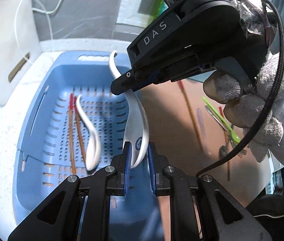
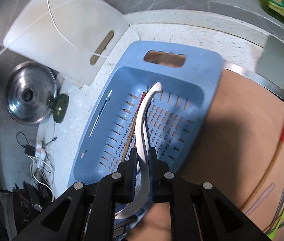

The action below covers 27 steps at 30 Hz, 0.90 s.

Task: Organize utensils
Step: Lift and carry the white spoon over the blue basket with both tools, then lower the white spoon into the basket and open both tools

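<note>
We have the white spoon (image 1: 137, 118) pinched at two places: the left hand-held gripper (image 1: 139, 156) clamps its bowl, the right hand-held gripper (image 1: 121, 89) its handle, above the blue basket (image 1: 31, 108) on the counter (image 2: 182, 34). If either pulls sideways, the glossy curved spoon (a blue emblem in its bowl) could twist free and miss the basket.

Surface: white speckled counter (image 2: 182, 34), with a tan sink basin (image 2: 232, 140) set into it.
On counter: blue perforated basket (image 2: 202, 64), one end overhanging the basin; white cutting board (image 2: 65, 36); steel pot lid (image 2: 29, 92); tangle of cables (image 2: 39, 156).
In basin: loose utensils (image 2: 282, 206), blurred, among them red-tipped chopsticks (image 2: 282, 132).
</note>
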Each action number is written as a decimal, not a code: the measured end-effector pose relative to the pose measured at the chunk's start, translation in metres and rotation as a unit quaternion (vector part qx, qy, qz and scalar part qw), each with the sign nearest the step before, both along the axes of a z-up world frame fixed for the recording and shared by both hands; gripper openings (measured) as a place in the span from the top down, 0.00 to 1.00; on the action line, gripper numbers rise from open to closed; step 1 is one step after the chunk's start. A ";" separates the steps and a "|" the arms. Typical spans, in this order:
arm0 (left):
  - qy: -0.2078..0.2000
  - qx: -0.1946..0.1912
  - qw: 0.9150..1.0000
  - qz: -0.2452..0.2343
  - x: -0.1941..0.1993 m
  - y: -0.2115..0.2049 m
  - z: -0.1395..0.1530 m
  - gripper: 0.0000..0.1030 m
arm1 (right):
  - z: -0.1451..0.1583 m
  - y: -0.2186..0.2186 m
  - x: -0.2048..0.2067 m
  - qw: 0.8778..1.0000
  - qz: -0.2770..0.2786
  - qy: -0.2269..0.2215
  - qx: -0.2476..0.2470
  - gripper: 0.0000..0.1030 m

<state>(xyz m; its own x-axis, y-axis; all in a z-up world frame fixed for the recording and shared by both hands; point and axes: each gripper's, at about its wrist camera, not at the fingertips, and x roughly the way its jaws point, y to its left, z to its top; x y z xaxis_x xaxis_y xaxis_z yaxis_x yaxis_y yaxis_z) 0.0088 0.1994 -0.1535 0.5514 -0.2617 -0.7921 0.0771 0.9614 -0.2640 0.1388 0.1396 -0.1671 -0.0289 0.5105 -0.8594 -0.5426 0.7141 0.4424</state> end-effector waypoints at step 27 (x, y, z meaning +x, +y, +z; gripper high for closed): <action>0.074 0.004 0.996 0.043 0.024 0.028 -0.053 0.87 | -0.061 0.079 0.007 0.989 0.065 -0.028 -0.132 0.92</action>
<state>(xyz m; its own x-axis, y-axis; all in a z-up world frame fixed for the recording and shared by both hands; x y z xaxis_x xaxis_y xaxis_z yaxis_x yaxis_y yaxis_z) 0.0330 0.2279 -0.2062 0.4492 -0.2109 -0.8682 -0.0450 0.9651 -0.2578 0.1460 0.2187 -0.2283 -0.0277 0.2640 -0.9641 -0.6554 0.7235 0.2169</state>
